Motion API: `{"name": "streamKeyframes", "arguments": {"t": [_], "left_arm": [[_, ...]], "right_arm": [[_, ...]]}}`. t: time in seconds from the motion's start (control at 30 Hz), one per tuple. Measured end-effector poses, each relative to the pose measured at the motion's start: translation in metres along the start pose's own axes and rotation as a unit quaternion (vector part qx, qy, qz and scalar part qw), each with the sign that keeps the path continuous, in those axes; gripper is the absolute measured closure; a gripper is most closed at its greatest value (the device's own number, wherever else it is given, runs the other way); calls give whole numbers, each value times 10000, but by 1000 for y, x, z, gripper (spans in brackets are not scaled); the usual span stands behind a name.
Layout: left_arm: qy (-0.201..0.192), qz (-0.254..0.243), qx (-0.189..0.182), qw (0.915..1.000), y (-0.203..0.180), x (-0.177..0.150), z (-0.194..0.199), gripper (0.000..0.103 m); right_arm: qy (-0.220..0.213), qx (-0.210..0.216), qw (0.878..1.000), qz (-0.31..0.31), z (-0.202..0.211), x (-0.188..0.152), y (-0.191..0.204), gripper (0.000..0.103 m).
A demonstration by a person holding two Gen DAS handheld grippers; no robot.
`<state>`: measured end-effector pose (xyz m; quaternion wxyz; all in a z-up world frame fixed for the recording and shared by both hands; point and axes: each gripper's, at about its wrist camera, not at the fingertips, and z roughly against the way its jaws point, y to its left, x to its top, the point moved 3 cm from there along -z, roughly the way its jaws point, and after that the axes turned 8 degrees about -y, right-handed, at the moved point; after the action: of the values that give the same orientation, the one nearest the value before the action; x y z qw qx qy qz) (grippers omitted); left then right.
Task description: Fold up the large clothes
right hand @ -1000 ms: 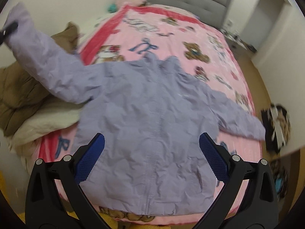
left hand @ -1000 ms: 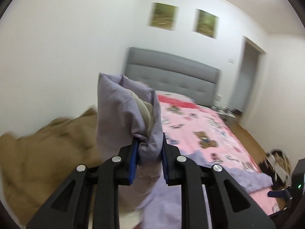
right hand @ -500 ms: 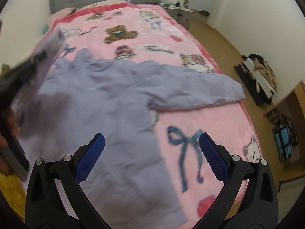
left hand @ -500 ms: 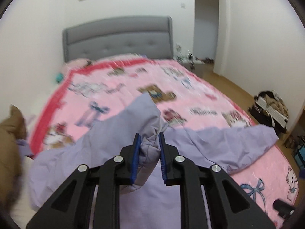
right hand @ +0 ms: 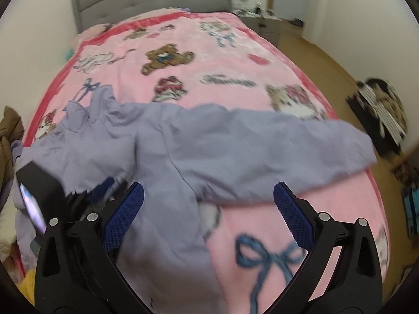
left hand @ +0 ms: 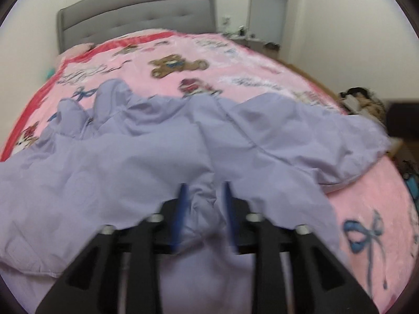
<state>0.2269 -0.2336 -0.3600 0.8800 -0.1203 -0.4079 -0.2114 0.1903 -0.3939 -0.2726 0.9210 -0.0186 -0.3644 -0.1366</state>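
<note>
**Asker:** What is each tool doing right now?

**Describer:** The left gripper (left hand: pixel 204 214) points down at the lavender jacket (left hand: pixel 162 141); its blue pads (left hand: pixel 180 212) have just been opening, and a bunched cuff of the sleeve sits between them, no longer pinched as it was a second ago; the picture is blurred, so I cannot tell whether the cloth still brushes one pad. The right gripper (right hand: pixel 209 217) is spread wide and empty, with the jacket's edge and pink blanket below the gap.

**Asker:** What has changed, and what does it mean for the fold?

**Describer:** A second ago the left sleeve was held high in the air; now it lies across the jacket's body, directly ahead of the left tool; I judge that the first sleeve fold is being let go.

**Asker:** And the other sleeve?

**Describer:** The right sleeve (right hand: pixel 301 146) stretches ahead and to the right of the right gripper, flat toward the bed's edge, not yet folded; it looks like the likely next target.

**Asker:** What else is around; anything in the way?

**Describer:** The jacket lies on a pink blanket (right hand: pixel 235 60) with teddy bears and bows; beyond it stands a grey headboard (left hand: pixel 136 10); a dark bag (right hand: pixel 379 112) sits on the floor far right; a brown garment (right hand: pixel 9 128) lies at far left; in the right view the left tool's black body (right hand: pixel 39 191) rests close beside the right gripper's left finger, crowding that side.
</note>
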Motion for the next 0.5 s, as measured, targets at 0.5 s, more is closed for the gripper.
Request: {"name": "streamKeyframes", "arguments": {"t": [0.5], "left_arm": [[678,-520,1701,9817,215,-73,144,22]], "right_arm": [[614,1600,9795,1057,-101,-8,125,9]]}}
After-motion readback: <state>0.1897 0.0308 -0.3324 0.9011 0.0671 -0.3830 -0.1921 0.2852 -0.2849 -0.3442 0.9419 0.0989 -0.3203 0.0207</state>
